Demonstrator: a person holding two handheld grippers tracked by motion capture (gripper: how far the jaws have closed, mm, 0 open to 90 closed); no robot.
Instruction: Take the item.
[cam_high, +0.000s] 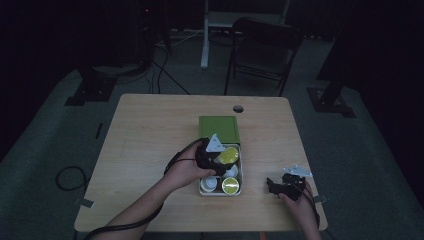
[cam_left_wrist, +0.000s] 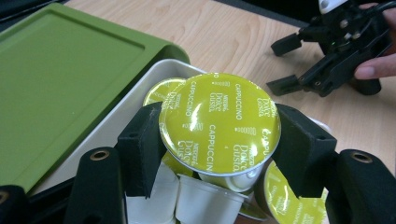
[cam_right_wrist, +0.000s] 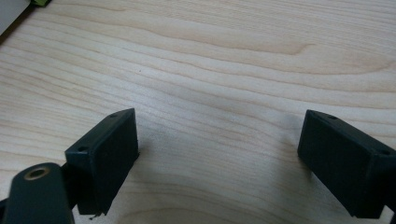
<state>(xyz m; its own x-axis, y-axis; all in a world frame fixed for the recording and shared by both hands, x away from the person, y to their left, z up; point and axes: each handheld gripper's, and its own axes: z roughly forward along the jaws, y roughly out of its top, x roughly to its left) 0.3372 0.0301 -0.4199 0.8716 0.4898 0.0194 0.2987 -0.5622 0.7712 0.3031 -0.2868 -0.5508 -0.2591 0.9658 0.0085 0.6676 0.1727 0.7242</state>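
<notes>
My left gripper (cam_left_wrist: 219, 140) is shut on a coffee capsule (cam_left_wrist: 219, 122) with a yellow-green foil lid, held a little above the white tray (cam_left_wrist: 140, 88). In the high view the same capsule (cam_high: 229, 155) tilts over the tray (cam_high: 240, 172), gripped by my left gripper (cam_high: 216, 159). More capsules lie in the tray below, white cups (cam_left_wrist: 205, 203) and yellow lids (cam_left_wrist: 287, 198). My right gripper (cam_high: 272, 186) rests low over the bare wood at the right. Its black jaws stand wide apart with nothing between them, as the right gripper view (cam_right_wrist: 217, 161) shows.
A green lid (cam_high: 218, 129) lies just behind the tray. The wooden table (cam_high: 150, 145) has a cable hole (cam_high: 238, 108) near its far edge. A dark chair (cam_high: 262, 50) stands beyond the table.
</notes>
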